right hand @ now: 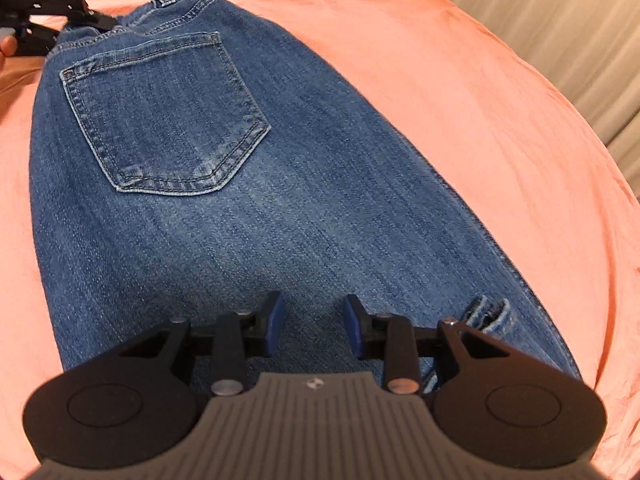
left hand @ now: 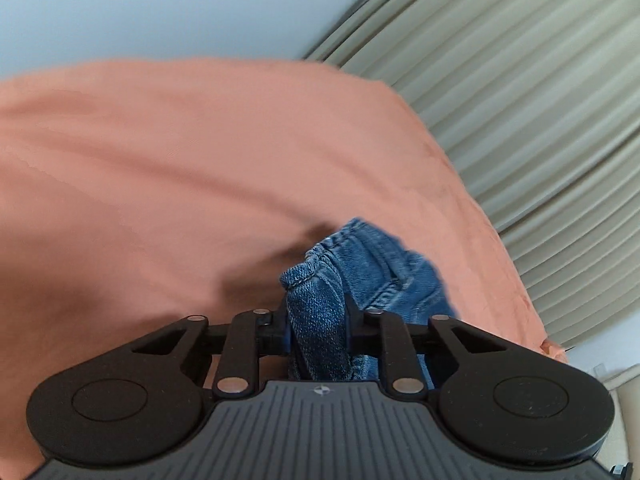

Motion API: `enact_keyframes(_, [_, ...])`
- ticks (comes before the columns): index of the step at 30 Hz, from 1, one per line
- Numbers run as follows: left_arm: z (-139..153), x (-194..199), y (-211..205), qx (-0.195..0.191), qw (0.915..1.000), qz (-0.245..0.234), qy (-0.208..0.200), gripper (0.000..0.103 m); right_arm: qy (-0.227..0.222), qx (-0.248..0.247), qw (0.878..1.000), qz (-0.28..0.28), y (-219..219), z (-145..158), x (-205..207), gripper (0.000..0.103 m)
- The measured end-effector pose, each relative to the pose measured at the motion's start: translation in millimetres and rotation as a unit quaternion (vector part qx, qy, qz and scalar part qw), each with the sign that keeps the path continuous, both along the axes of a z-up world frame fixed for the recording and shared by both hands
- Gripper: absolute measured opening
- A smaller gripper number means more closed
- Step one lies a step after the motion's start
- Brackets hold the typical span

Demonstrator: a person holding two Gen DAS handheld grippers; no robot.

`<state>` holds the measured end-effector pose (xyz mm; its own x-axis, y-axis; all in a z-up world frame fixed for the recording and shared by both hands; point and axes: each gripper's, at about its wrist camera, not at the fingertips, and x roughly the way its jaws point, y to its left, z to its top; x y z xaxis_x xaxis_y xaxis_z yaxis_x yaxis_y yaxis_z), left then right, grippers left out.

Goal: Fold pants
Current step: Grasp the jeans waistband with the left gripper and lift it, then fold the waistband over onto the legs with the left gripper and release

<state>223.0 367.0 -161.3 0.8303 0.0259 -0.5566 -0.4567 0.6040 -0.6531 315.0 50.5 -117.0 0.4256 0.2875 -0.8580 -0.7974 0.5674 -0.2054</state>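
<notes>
Blue denim pants [right hand: 248, 216] lie on an orange sheet [right hand: 500, 140], back pocket [right hand: 164, 120] up, with a ripped spot [right hand: 488, 312] near the right side. My right gripper [right hand: 313, 324] is open and empty just above the denim below the pocket. My left gripper [left hand: 316, 320] is shut on a bunched waistband edge of the pants [left hand: 316, 300]. It also shows in the right wrist view [right hand: 80, 16] at the far top left, holding the waistband.
The orange sheet [left hand: 180, 160] covers the bed. Beige pleated curtains [left hand: 520, 100] hang beyond the bed's far right edge, also in the right wrist view [right hand: 560, 20]. A pale wall [left hand: 160, 8] lies behind.
</notes>
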Motion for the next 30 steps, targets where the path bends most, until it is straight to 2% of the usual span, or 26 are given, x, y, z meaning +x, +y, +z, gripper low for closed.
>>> enact_keyframes(2, [23,-4,-10,0.022,0.9996,-0.006,-0.014,0.020,-0.007,0.004,1.000,-0.007,-3,6,-1,0.028])
enact_keyframes(6, [80,-7,-53,0.106,0.9922,-0.047,-0.045,0.019,0.002,0.043,0.998,-0.040,-26,30,-4,0.027])
enact_keyframes(11, [139,-2,-141,0.193,0.9680,-0.132,-0.090,0.019,0.009,0.100,0.992,-0.080,-69,64,-16,0.021])
enact_keyframes(15, [158,8,-223,0.242,0.9440,-0.203,-0.097,0.019,0.005,0.133,0.985,-0.109,-112,84,-27,0.021])
enact_keyframes(18, [153,12,-286,0.267,0.9250,-0.256,-0.089,0.019,0.016,0.155,0.977,-0.142,-149,89,-34,0.021])
enact_keyframes(20, [139,15,-323,0.275,0.9131,-0.292,-0.074,0.019,0.027,0.164,0.972,-0.167,-177,86,-38,0.021])
enact_keyframes(24, [94,28,-386,0.275,0.8845,-0.376,-0.021,0.019,0.040,0.176,0.962,-0.206,-223,71,-47,0.021])
enact_keyframes(26, [71,32,-406,0.258,0.8714,-0.417,0.015,0.022,0.053,0.186,0.955,-0.227,-243,61,-51,0.021])
enact_keyframes(28, [53,29,-415,0.248,0.8673,-0.429,0.045,0.026,0.073,0.206,0.942,-0.254,-265,48,-56,0.021])
enact_keyframes(30, [46,30,-413,0.219,0.8663,-0.447,0.043,0.047,0.078,0.212,0.939,-0.259,-270,45,-57,0.021])
